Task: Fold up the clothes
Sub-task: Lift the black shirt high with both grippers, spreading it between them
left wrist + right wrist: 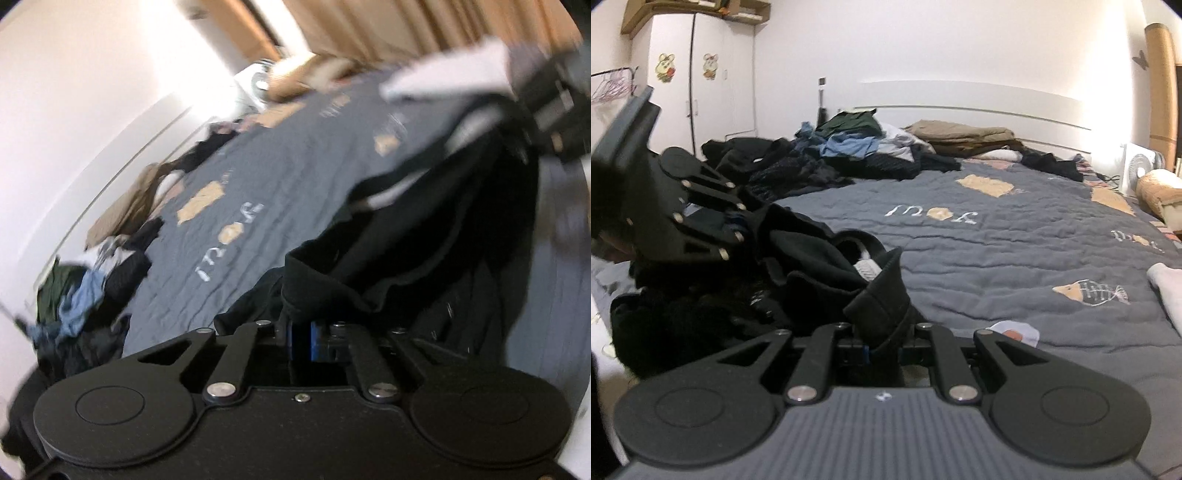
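A black garment (424,236) with a pale inner lining hangs between both grippers over the grey bed quilt (295,166). My left gripper (308,326) is shut on one edge of it. My right gripper (881,341) is shut on a ribbed black hem of the same garment (812,254). The left gripper also shows in the right wrist view (738,218) at the left, clamped on the cloth. The right gripper shows in the left wrist view (554,107) at top right, blurred. The left view is tilted and blurred.
A heap of unfolded clothes (849,151) lies near the headboard (960,107); it also shows in the left wrist view (85,288). A folded white garment (1167,291) lies at the right bed edge. A white fan (1141,166) and a wardrobe (694,85) stand beyond the bed.
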A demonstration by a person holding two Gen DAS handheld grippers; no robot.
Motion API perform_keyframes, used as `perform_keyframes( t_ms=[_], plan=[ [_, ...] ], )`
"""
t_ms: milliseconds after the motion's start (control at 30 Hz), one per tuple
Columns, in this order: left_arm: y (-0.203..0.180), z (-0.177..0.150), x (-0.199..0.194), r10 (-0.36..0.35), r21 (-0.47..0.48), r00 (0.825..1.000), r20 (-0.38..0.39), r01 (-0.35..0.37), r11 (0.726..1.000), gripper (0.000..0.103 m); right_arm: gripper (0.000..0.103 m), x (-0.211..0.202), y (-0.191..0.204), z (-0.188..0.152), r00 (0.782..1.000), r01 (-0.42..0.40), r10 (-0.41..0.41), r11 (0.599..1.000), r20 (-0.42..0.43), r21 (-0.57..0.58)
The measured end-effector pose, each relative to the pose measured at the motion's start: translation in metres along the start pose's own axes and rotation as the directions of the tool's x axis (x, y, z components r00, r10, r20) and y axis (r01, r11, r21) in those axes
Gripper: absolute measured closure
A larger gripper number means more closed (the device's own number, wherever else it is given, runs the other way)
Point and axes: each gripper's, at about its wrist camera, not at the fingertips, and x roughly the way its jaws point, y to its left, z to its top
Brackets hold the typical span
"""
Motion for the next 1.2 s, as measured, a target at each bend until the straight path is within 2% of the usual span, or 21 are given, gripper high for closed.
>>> perform_keyframes(
  t_ms=[200, 300, 367, 467, 667, 833, 933, 967, 1033, 1067, 1200],
  plan=[
    [0.037, 0.028, -0.059, 0.095, -0.079, 0.989, 0.109, -0.087, 0.993, 0.098, 0.093, -0.021, 0.004, 0.030, 0.991, -0.001, -0.002, 1.000, 0.134, 0.024],
    [0.054, 0.050, -0.100, 0.146, -0.083, 0.974, 0.172, -0.133, 0.988, 0.098, 0.093, -0.044, 0.006, 0.063, 0.975, -0.013, 0.009, 1.000, 0.222, 0.014],
    [0.065, 0.066, -0.134, 0.185, -0.075, 0.957, 0.223, -0.172, 0.982, 0.098, 0.093, -0.066, 0.007, 0.092, 0.958, -0.007, 0.012, 1.000, 0.287, -0.015],
    [0.078, 0.086, -0.187, 0.243, -0.084, 0.920, 0.308, -0.228, 0.970, 0.098, 0.093, -0.102, 0.013, 0.142, 0.924, 0.020, 0.013, 0.996, 0.382, -0.085],
    [0.097, 0.121, -0.288, 0.363, -0.126, 0.818, 0.446, -0.343, 0.931, 0.099, 0.094, -0.175, 0.046, 0.232, 0.845, 0.084, 0.039, 0.975, 0.533, -0.204],
    [0.103, 0.148, -0.364, 0.417, -0.134, 0.732, 0.538, -0.414, 0.900, 0.099, 0.094, -0.237, 0.074, 0.286, 0.764, 0.171, 0.050, 0.946, 0.643, -0.276],
    [0.100, 0.164, -0.405, 0.421, -0.110, 0.680, 0.601, -0.451, 0.886, 0.098, 0.094, -0.272, 0.083, 0.313, 0.714, 0.239, 0.038, 0.925, 0.699, -0.295],
    [0.098, 0.169, -0.416, 0.417, -0.099, 0.665, 0.619, -0.461, 0.882, 0.098, 0.094, -0.280, 0.084, 0.320, 0.705, 0.254, 0.036, 0.920, 0.709, -0.299],
    [0.095, 0.178, -0.432, 0.406, -0.074, 0.644, 0.648, -0.478, 0.875, 0.098, 0.094, -0.297, 0.086, 0.333, 0.689, 0.283, 0.033, 0.908, 0.724, -0.310],
    [0.095, 0.182, -0.437, 0.397, -0.072, 0.639, 0.658, -0.472, 0.879, 0.098, 0.094, -0.303, 0.086, 0.337, 0.681, 0.295, 0.031, 0.903, 0.732, -0.313],
    [0.097, 0.192, -0.430, 0.362, -0.073, 0.634, 0.683, -0.434, 0.898, 0.098, 0.094, -0.314, 0.089, 0.343, 0.659, 0.350, 0.010, 0.881, 0.752, -0.319]
  ],
)
